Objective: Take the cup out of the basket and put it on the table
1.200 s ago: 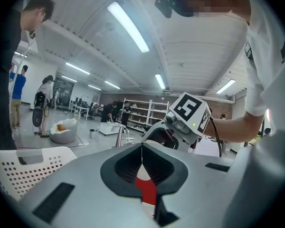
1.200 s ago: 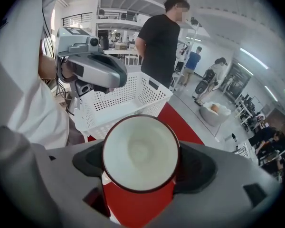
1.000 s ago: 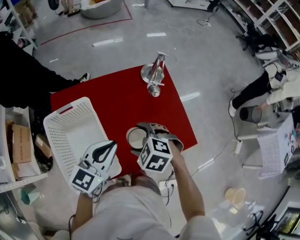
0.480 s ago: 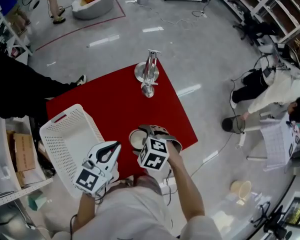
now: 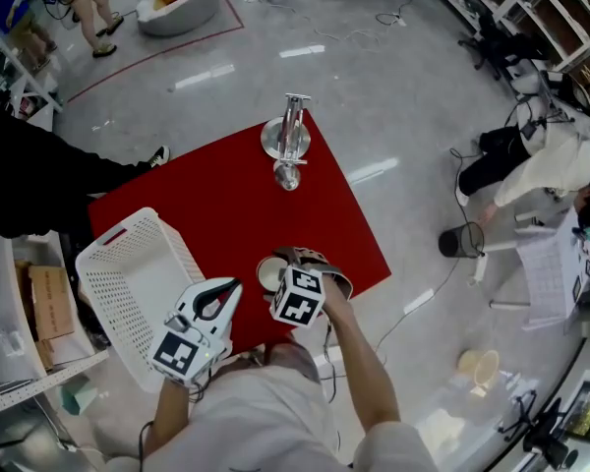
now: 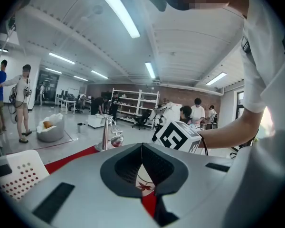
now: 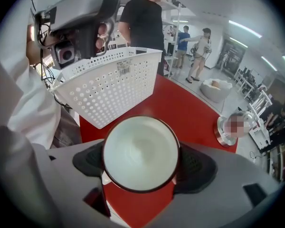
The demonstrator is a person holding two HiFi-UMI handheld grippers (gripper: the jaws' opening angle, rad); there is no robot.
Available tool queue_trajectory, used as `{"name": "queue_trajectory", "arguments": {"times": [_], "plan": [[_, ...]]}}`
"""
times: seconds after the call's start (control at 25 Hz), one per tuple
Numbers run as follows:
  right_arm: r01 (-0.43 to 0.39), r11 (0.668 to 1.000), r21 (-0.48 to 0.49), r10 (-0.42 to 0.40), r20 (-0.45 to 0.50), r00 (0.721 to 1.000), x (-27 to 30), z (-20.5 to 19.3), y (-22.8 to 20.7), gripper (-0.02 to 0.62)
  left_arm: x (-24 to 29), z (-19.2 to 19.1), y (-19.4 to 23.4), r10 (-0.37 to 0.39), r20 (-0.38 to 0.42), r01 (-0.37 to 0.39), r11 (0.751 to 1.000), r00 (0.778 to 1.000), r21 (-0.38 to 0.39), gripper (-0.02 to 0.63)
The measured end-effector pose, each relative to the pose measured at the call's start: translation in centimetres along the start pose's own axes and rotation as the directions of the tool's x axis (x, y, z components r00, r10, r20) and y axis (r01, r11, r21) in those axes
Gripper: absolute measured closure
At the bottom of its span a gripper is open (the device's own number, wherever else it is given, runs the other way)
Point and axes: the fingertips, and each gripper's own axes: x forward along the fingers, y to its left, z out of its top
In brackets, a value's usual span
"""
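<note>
A white cup [image 5: 270, 274] with a dark rim sits between the jaws of my right gripper [image 5: 275, 268], over the front part of the red table [image 5: 226, 195]. In the right gripper view the cup [image 7: 140, 153] fills the gap of the right gripper [image 7: 140, 151], whose two dark pads press on its sides. I cannot tell whether it rests on the cloth. The white perforated basket [image 5: 108, 239] stands at the table's left and looks empty. My left gripper [image 5: 231, 288] hovers beside the basket's near corner, shut on nothing; in its own view the left gripper [image 6: 142, 145] has its tips together.
A shiny metal stand [image 5: 288, 141] rises at the table's far edge. Shelves and a cardboard box [image 5: 44, 298] lie left of the basket. People stand and sit around the room, one in black close by at the left [image 5: 29, 165].
The right gripper keeps the cup at about the same spot over the table's front. The left gripper has barely moved. The head view has shifted slightly.
</note>
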Motion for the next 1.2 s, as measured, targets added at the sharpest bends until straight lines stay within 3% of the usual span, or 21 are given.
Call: {"name": "queue_trajectory", "arguments": {"times": [1.2], "plan": [[-0.020,1.000,0.024,0.022,-0.104,0.994,8.0,-3.9,-2.2,0.181,0.4,-1.0,1.8,0.031,-0.036,-0.032,0.999,0.999,-0.024,0.595]]}}
